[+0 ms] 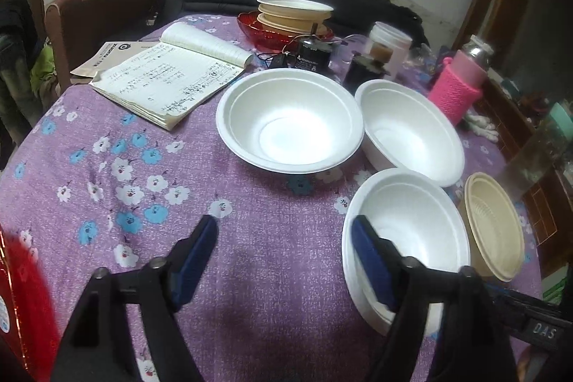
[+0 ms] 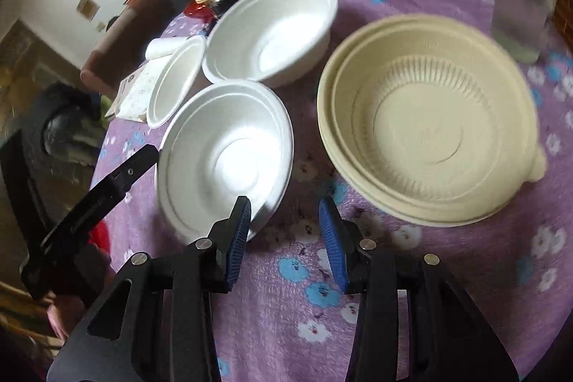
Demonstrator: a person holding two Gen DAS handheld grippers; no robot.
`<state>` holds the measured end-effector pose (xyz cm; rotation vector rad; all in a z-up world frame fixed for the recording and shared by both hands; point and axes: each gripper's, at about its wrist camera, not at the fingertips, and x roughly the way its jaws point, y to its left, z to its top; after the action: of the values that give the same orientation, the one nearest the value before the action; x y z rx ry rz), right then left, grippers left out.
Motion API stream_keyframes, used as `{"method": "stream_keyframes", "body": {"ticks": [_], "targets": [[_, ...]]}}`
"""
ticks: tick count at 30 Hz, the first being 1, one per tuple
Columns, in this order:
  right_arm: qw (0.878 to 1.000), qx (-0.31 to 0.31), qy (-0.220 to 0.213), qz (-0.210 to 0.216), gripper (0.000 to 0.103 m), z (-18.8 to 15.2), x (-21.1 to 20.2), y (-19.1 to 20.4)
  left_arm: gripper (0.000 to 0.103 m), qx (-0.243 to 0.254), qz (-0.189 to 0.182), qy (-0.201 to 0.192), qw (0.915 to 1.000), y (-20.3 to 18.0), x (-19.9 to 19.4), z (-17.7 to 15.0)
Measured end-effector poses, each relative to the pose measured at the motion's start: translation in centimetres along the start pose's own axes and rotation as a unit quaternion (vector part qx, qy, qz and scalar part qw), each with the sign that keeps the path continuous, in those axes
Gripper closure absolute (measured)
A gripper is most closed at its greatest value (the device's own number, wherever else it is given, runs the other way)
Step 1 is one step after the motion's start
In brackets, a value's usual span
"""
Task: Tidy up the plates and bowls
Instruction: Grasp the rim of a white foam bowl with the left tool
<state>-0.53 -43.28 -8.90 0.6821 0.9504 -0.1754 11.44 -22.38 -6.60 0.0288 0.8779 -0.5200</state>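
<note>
I count three white foam bowls on the desk [image 1: 107,167], which is covered in a purple cloth with blue and white flowers. The largest white bowl [image 1: 290,120] sits mid-desk, a second white bowl [image 1: 412,131] just to its right, and the nearest white bowl [image 1: 412,231] lies close in front of me; its double rim looks like two nested together. Right of that is a cream ribbed bowl [image 1: 494,224], also looking doubled, with a small tab on its rim in the right wrist view. At the far edge a stack of cream bowls [image 1: 293,13] rests in a red dish [image 1: 258,34].

My left gripper [image 1: 284,235] is spread wide with nothing between its blue pads; its right finger overlaps the near rim of the nearest white bowl without clamping it. My right gripper [image 2: 284,213] hangs partly open over bare cloth between that bowl and the cream ribbed bowl, gripping nothing.

One open notebook [image 1: 172,77] carries handwriting too small to read. The black tool at the lower right edge of the left view reads "DAS". A pink knitted sleeve [image 1: 454,92] wraps one bottle.
</note>
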Motion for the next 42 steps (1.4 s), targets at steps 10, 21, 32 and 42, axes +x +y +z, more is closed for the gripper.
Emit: {"method": "stream_keyframes", "body": {"ticks": [10,21,32,42], "targets": [[0.998,0.050,0.001,0.030,0.063,-0.2,1.9,-1.2,0.023,0.020,-0.021,0.028,0.9992,-1.1,1.4,-0.7],[0.996,0.052,-0.055,0.040,0.063,-0.2,1.7,-1.7,0.023,0.042,-0.029,0.063,0.9967,-1.9,3.1,-1.5],[0.997,0.033,-0.056,0.038,0.092,-0.1,2.5,-1.3,0.054,0.062,-0.066,0.060,0.9941,-2.5,3.0,-2.0],[0.996,0.005,-0.074,0.042,0.094,-0.1,2.1,-0.4,0.089,0.074,-0.106,0.071,0.9890,-3.1,3.1,-2.2]]}}
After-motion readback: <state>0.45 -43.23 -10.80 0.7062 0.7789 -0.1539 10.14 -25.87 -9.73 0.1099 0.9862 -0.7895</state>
